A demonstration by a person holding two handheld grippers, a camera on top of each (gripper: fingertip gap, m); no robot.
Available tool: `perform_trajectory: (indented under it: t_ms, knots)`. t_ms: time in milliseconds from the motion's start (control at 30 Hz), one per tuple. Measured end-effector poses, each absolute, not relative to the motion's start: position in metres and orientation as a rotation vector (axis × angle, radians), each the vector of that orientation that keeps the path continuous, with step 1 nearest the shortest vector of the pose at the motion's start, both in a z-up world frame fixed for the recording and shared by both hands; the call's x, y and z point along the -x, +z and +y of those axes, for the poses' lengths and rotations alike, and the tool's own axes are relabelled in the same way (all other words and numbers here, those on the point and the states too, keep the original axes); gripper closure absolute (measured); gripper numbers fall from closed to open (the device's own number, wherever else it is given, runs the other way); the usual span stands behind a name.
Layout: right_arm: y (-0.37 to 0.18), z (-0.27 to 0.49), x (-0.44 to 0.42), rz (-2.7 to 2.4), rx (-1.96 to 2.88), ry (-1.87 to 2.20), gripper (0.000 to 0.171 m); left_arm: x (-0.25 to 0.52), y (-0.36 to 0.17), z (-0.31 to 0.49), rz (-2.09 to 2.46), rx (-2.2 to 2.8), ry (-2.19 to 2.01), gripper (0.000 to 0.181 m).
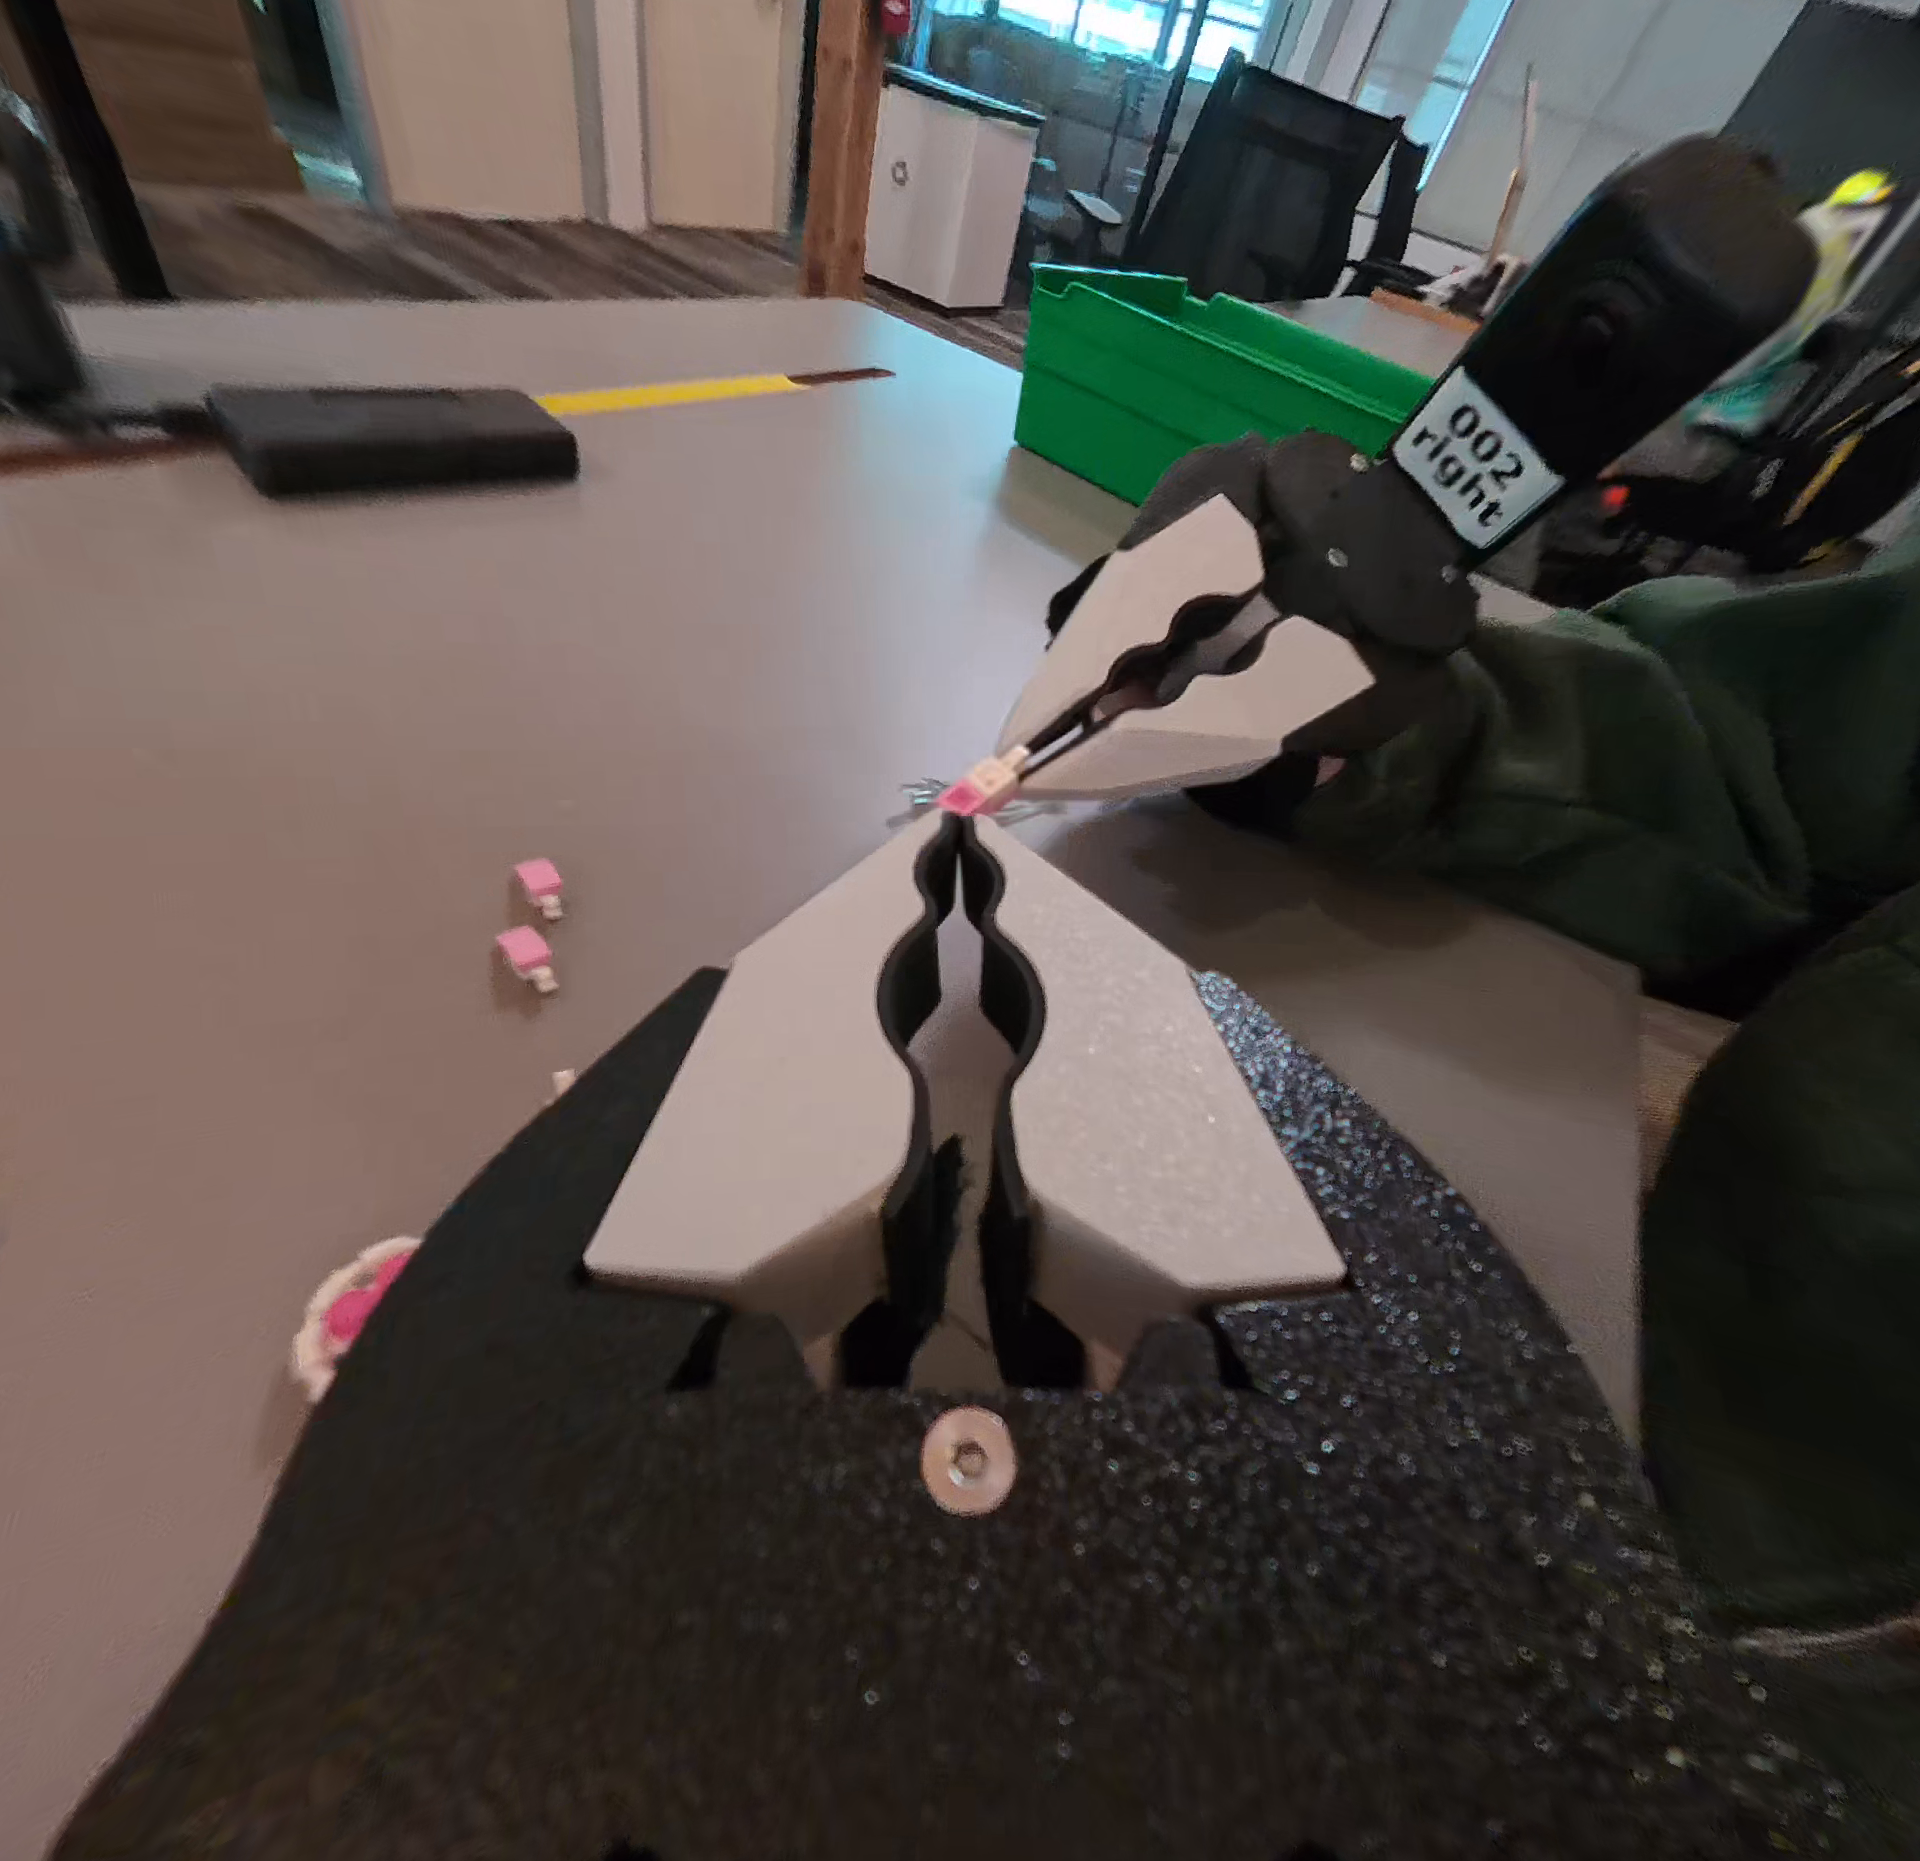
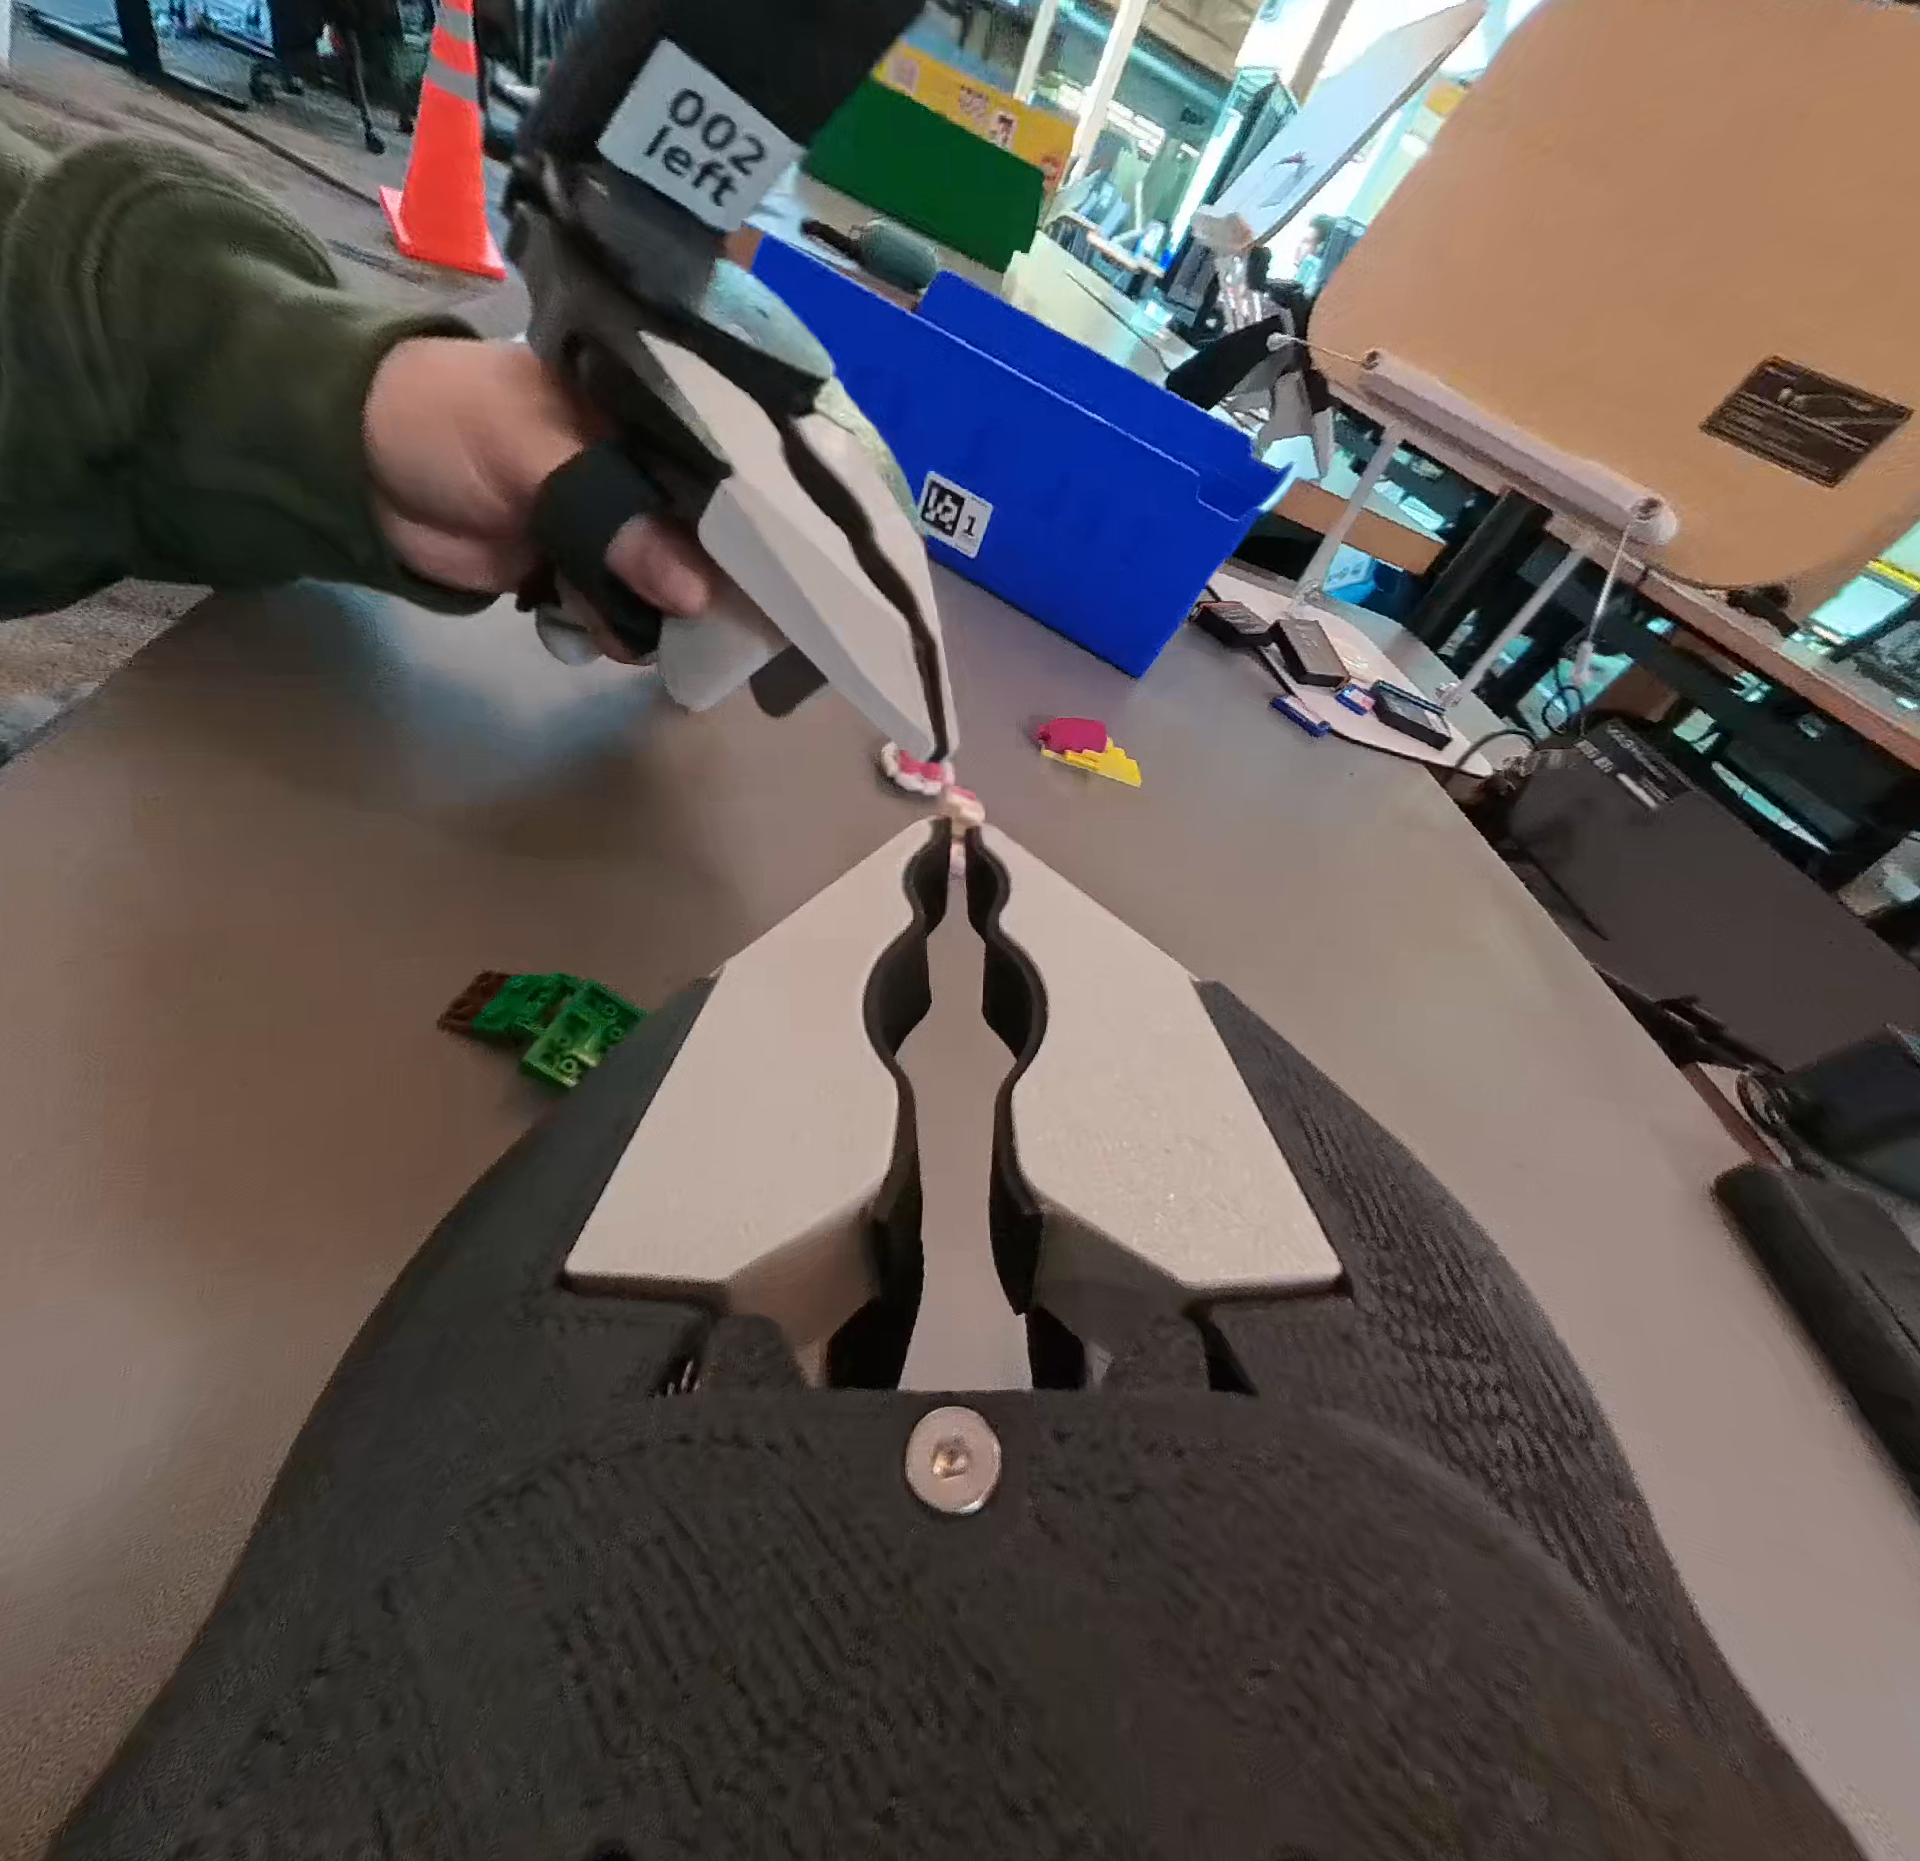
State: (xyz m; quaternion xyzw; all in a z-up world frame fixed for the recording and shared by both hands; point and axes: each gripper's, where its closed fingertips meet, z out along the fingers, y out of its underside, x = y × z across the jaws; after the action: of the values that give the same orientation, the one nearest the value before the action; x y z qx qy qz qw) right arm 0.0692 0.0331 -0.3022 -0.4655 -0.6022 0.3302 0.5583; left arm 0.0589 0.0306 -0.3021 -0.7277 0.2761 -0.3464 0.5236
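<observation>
A small pink and white brick piece (image 1: 971, 788) is held above the grey table (image 1: 416, 720) between both grippers. My left gripper (image 1: 954, 832) is shut with its tips on the near pink end. My right gripper (image 1: 1023, 762) comes in from the right, shut on the white end. In the right wrist view, my right gripper (image 2: 956, 840) pinches the pale pink piece (image 2: 961, 803), and my left gripper (image 2: 940, 749) comes down from the upper left onto a round pink and white part (image 2: 912, 767) joined to it. A hand in a green sleeve (image 2: 156, 377) holds it.
Two loose pink pieces (image 1: 538, 881) (image 1: 523, 949) and a round pink and white piece (image 1: 348, 1302) lie left of my left gripper. Green bricks (image 2: 551, 1022) and a magenta and yellow piece (image 2: 1086, 749) lie on the table. A green bin (image 1: 1195, 388), a blue bin (image 2: 1039, 481) and a black pad (image 1: 395, 435) stand farther back. Both grippers' tips are close together, under 4 cm apart.
</observation>
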Motion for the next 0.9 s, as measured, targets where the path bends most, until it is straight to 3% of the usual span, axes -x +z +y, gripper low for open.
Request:
perform_trajectory:
  t_ms: [167,467,767,900]
  knots:
    - [-0.317,0.045,-0.068,-1.453,1.140,0.612,0.171,-0.034,-0.315,0.050,0.602,1.765,-0.549,0.176]
    - [-0.365,0.046,-0.066,-1.699,1.218,0.409,0.170,0.001,-0.334,0.065,0.659,1.771,-0.056,0.181]
    - [-0.368,0.055,-0.070,-1.676,1.250,0.337,0.155,-0.029,-0.348,0.050,0.830,1.802,-0.132,0.181]
    - [-0.341,0.062,-0.076,-1.517,1.175,0.299,0.150,-0.029,-0.342,0.040,0.791,1.778,-0.141,0.181]
